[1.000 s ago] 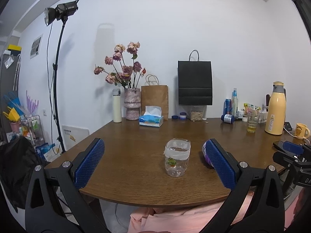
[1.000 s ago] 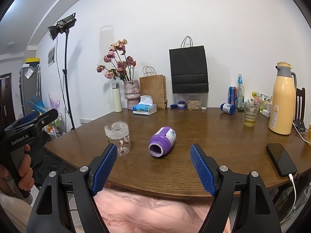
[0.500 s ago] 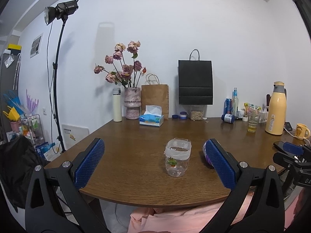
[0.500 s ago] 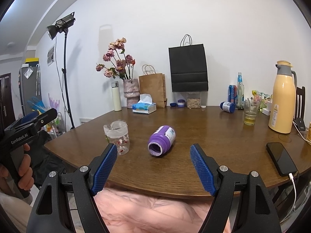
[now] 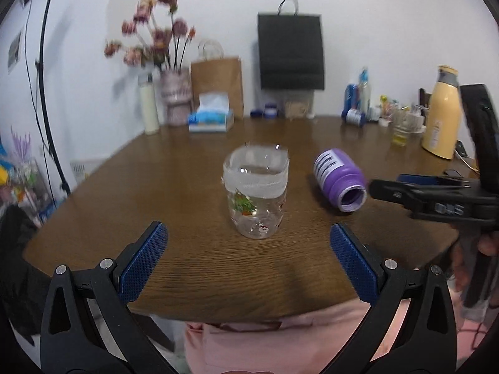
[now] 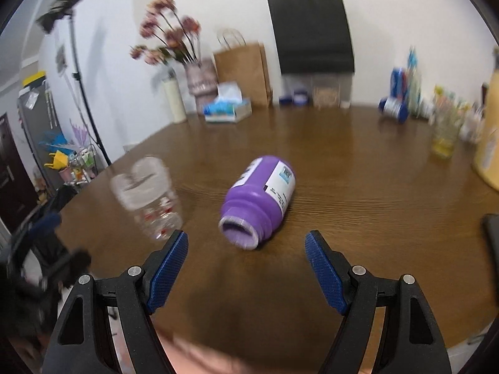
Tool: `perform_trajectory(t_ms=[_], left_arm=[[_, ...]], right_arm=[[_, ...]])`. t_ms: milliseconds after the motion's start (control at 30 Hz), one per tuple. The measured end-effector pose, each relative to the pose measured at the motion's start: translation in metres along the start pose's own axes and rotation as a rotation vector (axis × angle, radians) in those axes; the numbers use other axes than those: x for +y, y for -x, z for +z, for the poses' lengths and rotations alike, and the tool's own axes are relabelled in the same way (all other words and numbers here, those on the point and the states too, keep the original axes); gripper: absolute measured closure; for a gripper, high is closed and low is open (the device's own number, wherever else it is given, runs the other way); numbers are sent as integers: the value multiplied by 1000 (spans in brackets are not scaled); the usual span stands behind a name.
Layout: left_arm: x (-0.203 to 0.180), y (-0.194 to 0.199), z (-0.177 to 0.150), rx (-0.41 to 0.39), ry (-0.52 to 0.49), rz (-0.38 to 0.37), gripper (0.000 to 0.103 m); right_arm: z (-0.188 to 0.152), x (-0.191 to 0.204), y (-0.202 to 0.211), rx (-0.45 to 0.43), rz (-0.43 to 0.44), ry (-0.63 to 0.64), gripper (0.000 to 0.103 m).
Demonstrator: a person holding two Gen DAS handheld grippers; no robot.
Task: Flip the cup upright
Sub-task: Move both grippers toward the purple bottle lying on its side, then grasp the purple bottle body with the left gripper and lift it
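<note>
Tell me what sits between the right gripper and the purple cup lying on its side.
Nothing visible. Bare table lies between the open right gripper and the purple cup, whose mouth faces the gripper. The clear cup stands upright off to the left, apart from it.

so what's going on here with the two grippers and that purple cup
A person holds a gripper in each hand over a wooden table. The purple cup lies on its side, its mouth toward the person, not yet flipped. The right gripper is open and lined up on the cup, close to it but not touching. The left gripper is open too, facing a clear jar that stands upright beside the cup. Nothing is gripped yet.
</note>
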State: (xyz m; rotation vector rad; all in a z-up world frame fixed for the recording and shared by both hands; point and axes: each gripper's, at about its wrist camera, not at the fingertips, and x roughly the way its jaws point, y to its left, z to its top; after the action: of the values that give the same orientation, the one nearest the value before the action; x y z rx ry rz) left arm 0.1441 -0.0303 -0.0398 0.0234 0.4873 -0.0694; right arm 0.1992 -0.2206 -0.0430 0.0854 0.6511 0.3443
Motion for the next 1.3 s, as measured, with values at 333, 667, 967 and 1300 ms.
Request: perform_trajectory(t_ms=[333, 667, 967, 1300], left_arm=[[-16, -33, 0, 111, 36, -17, 0], [-106, -27, 1, 104, -124, -286, 0], [-143, -114, 83, 124, -43, -250, 2], [-151, -198, 111, 231, -10, -175, 2]], right_arm=[[34, -9, -84, 140, 17, -13, 26], [13, -64, -38, 155, 109, 190, 28], [28, -144, -33, 164, 97, 91, 27], [45, -94, -76, 172, 166, 255, 26]])
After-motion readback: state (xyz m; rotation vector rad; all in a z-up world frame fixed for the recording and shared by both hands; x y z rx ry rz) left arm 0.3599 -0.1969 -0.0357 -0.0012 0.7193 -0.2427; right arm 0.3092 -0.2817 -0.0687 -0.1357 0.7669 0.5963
